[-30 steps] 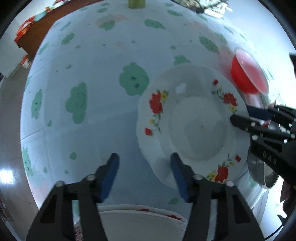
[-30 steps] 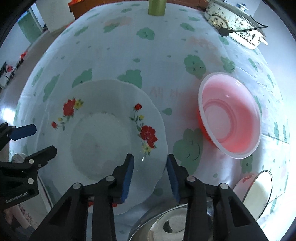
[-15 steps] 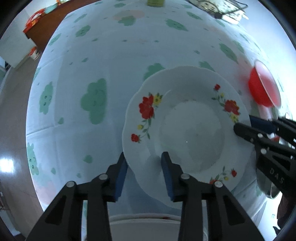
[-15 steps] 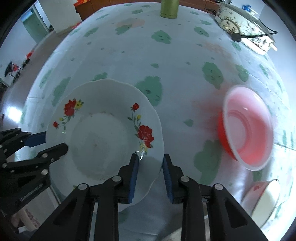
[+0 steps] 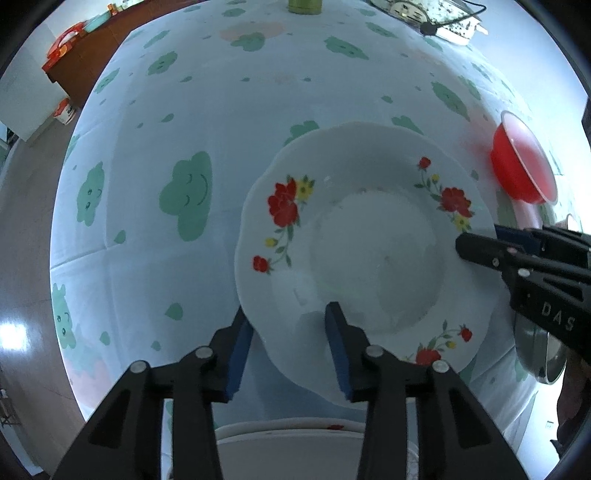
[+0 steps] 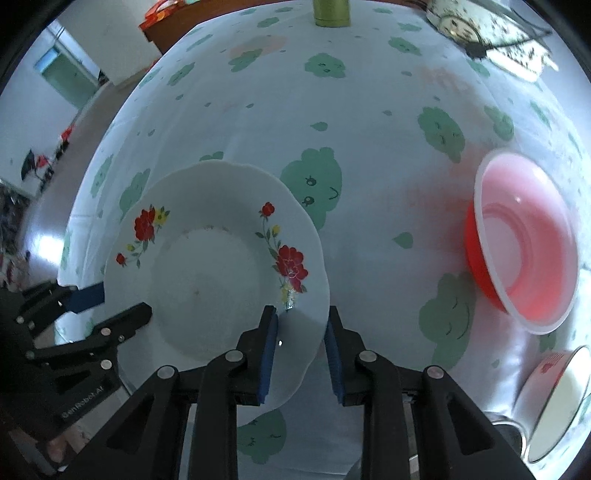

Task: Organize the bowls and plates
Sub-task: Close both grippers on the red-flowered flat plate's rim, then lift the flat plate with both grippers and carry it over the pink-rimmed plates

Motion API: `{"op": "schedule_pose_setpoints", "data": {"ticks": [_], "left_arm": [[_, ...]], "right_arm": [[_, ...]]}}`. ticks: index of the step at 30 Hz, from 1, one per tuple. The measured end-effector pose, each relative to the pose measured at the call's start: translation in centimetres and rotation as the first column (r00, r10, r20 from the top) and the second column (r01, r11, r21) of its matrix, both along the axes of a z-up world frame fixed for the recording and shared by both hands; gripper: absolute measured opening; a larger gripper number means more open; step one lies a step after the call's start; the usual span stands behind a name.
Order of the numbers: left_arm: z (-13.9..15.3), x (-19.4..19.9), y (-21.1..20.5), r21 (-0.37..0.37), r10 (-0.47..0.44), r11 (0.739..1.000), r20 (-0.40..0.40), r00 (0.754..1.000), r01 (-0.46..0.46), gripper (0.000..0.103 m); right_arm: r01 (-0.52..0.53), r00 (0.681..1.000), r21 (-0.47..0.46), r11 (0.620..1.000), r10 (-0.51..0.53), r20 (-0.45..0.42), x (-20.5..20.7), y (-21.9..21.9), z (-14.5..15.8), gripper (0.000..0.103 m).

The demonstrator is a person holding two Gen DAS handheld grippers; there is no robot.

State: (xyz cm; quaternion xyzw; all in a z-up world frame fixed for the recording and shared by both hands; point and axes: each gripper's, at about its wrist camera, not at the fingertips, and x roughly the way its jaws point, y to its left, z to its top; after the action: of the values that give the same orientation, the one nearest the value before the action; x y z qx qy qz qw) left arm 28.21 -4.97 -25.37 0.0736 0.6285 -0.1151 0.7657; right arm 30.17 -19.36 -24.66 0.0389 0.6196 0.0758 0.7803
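Note:
A white plate with red flowers [image 5: 369, 240] hangs level just above the cloud-print tablecloth, held by two opposite rims. My left gripper [image 5: 288, 339] grips its near rim, one blue pad under the edge and one on top; its jaws are opening a trifle with the rim still between them. My right gripper [image 6: 301, 339] is shut on the opposite rim of the plate [image 6: 207, 280]. Each gripper shows in the other's view: the right gripper [image 5: 478, 238] at the right, the left gripper [image 6: 125, 301] at the left. A red plastic bowl [image 6: 524, 243] sits on the cloth to the right.
Another white plate [image 5: 288, 443] lies under my left gripper at the table's near edge. A metal bowl [image 5: 539, 354] and a white bowl with red print [image 6: 561, 387] stand near the right gripper. A green bottle [image 6: 330, 14] and a speckled cooker [image 6: 491, 40] stand at the far side.
The left jaws, wide and beside the plate a second ago, now straddle its rim and have narrowed. The right jaws have narrowed on the opposite rim. The plate sits nearer the cameras' centre.

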Motion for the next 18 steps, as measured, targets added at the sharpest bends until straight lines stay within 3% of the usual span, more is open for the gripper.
{"op": "schedule_pose_setpoints", "data": {"ticks": [18], "left_arm": [[0.4, 0.9, 1.7, -0.002, -0.004, 1.0, 0.01, 1.0, 0.004, 0.031]], "right_arm": [[0.018, 1.0, -0.014, 1.0, -0.018, -0.003, 0.0, -0.1, 0.0, 0.027]]}}
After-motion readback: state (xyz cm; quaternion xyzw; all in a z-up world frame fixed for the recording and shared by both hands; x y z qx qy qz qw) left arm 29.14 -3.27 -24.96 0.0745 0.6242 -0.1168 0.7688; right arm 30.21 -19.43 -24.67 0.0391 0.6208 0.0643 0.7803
